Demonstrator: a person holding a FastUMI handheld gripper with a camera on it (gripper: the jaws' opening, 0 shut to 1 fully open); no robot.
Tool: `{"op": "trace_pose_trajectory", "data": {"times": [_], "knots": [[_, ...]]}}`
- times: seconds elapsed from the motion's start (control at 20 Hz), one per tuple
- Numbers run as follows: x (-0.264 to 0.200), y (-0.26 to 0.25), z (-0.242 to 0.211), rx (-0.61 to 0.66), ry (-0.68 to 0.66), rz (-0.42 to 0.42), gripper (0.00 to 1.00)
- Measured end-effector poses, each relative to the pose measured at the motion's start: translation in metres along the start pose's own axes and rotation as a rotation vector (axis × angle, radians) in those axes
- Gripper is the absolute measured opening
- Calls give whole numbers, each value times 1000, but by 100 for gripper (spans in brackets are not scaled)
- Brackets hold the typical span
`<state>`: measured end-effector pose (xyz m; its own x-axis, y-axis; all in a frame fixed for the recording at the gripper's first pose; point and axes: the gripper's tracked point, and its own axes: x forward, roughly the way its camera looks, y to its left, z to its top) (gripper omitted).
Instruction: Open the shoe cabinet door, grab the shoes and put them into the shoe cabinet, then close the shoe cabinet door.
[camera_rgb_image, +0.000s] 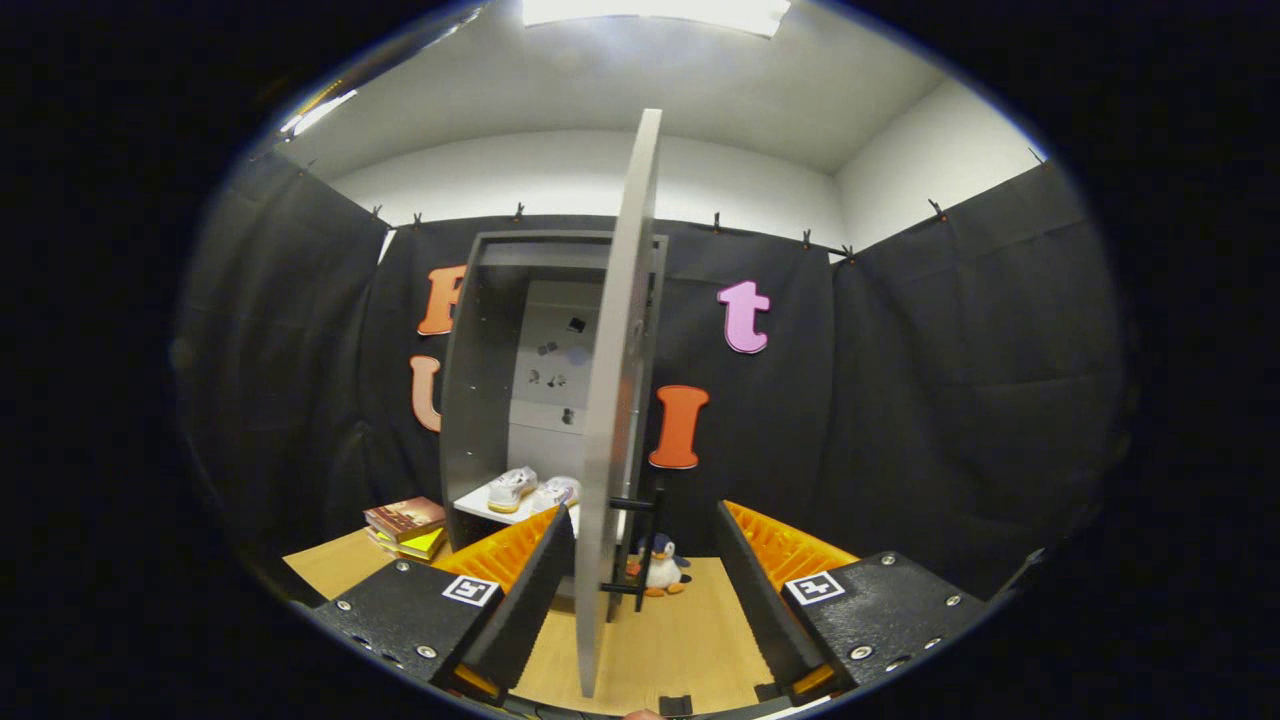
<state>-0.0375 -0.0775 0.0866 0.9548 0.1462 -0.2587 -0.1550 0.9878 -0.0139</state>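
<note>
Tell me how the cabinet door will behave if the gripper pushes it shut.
The door looks like a thin, stiff panel, so it should swing without bending. It stands edge-on between the open fingers of the gripper, so a sideways push probably turns it easily. The shoes sit inside, likely clear of it.

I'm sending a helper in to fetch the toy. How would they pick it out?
Find the tall grey cabinet with its door swung open, edge-on between the open fingers. At the door's foot, beside its black handle, stands a small penguin plush, the one soft toy there.
</note>
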Motion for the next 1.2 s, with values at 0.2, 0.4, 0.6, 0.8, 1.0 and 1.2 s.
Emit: {"op": "trace_pose_trajectory", "data": {"times": [0.2,0.4,0.6,0.8,1.0,1.2], "knots": [[15,-7,-7,0,15,12,89],[26,0,-15,58,17,71,89],[37,-23,-26,92,27,31,89],[46,-33,-46,180,66,18,89],[51,-24,-55,209,86,59,89],[52,-23,-51,154,66,81,84]]}}
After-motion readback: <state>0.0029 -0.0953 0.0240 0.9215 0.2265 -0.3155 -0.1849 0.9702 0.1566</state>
